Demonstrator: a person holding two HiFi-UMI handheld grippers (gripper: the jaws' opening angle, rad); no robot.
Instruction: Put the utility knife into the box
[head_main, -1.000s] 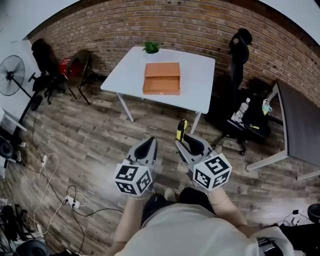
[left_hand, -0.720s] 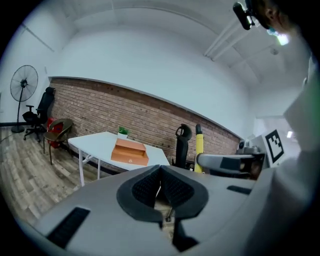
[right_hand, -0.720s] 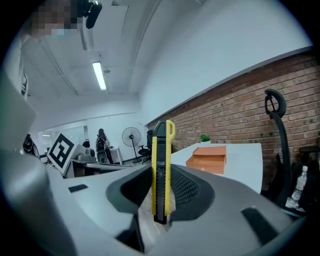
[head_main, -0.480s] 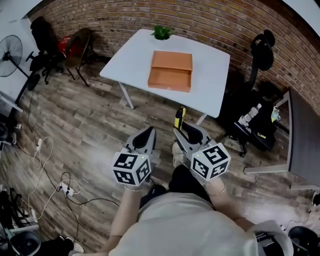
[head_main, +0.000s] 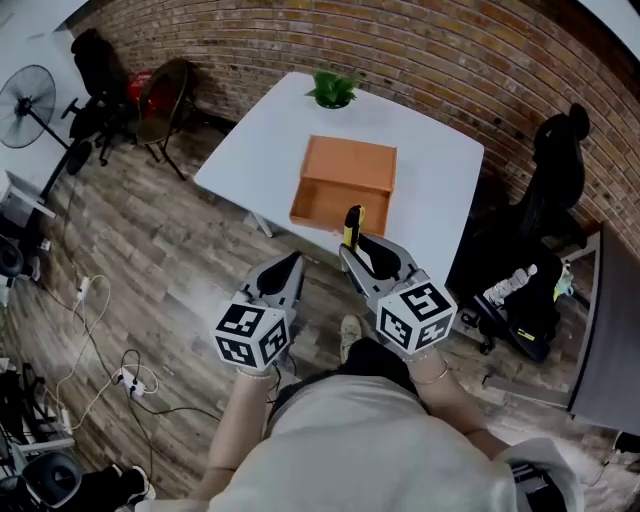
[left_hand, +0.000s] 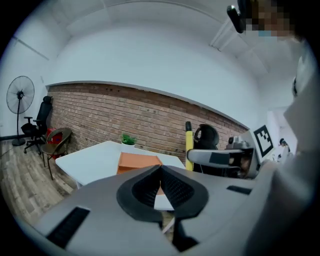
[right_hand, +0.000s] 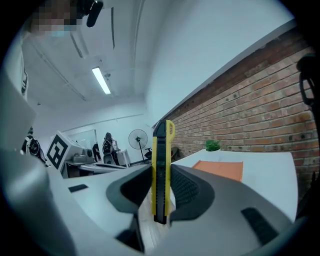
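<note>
The white worktop (head_main: 440, 190) carried the open orange box (head_main: 345, 180), and at the box's near edge the right gripper (head_main: 353, 247) clamped the yellow utility knife (head_main: 352, 222) upright, while the left gripper (head_main: 292, 262), nearer than the box, was closed on nothing.

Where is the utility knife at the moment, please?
The utility knife stands upright, clamped in the right gripper, held near the orange box on the white table.

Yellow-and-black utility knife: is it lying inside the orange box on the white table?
No, the utility knife is clamped in the right gripper, held outside the orange box.
</note>
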